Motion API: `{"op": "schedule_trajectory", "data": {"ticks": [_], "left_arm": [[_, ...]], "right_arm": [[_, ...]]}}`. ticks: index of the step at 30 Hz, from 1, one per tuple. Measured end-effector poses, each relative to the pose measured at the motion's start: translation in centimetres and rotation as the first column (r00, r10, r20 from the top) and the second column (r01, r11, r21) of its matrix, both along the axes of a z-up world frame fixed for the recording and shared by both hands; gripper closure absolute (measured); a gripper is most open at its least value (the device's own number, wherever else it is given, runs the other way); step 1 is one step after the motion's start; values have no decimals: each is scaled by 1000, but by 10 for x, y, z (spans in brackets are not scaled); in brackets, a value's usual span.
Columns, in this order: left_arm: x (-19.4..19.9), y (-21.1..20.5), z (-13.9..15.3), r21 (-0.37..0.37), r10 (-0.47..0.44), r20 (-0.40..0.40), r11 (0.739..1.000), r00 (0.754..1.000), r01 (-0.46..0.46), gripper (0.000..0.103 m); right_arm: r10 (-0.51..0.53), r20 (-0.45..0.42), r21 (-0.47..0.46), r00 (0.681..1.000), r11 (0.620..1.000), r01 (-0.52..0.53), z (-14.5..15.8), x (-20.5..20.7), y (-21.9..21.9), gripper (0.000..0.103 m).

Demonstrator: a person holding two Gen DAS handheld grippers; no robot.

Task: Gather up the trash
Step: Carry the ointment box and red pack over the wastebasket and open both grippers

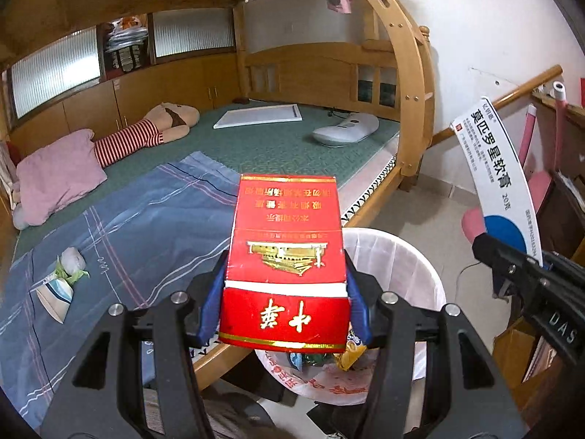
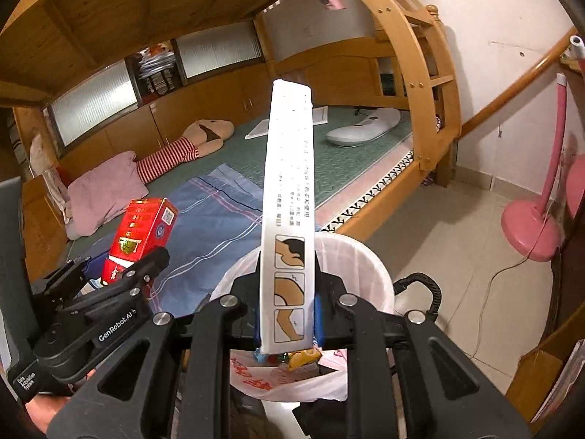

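– Left gripper [image 1: 285,292]?
– Clamped on the red cigarette pack [image 1: 285,256] — above the bin's [image 1: 413,259] near rim

– Right gripper [image 2: 287,311]?
– Pinching the long white medicine box [image 2: 289,201] — over that white-lined bin

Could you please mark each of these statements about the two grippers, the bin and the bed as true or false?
1. The left gripper grips a red box. True.
2. The right gripper is empty. False: it is shut on a long white box.
3. The bin has a white liner. True.
4. The bin is empty. False: wrappers lie in it.
5. A pink pillow lies on the bed. True.
6. The fan is blue. False: it is pink.
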State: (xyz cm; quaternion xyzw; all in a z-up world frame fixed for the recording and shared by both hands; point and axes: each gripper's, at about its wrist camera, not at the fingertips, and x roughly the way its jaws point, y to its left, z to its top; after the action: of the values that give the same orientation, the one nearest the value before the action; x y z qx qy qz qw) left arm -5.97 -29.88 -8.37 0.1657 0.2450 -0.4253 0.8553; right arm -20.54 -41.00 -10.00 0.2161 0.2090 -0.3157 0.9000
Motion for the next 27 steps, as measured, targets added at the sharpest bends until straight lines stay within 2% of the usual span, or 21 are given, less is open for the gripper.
{"op": "schedule_trajectory", "data": {"ticks": [7, 21, 24, 27], "left_arm": [[-9, -14, -8, 23, -18, 12, 1000, 1000, 18, 46], [-7, -65, -36, 68, -60, -26, 996, 998, 62, 45], [-5, -73, -43, 78, -65, -46, 995, 997, 69, 44], [-5, -77, -46, 75, -75, -66, 994, 995, 80, 33]], "right_arm": [[-11, 16, 9, 1000, 1000, 11, -3, -15, -5, 82], [-57, 14, 21, 998, 998, 57, -7, -34, -16, 82], [-66, 17, 20, 998, 998, 65, -6, -36, -15, 82], [-71, 17, 21, 997, 997, 71, -6, -37, -14, 82]]}}
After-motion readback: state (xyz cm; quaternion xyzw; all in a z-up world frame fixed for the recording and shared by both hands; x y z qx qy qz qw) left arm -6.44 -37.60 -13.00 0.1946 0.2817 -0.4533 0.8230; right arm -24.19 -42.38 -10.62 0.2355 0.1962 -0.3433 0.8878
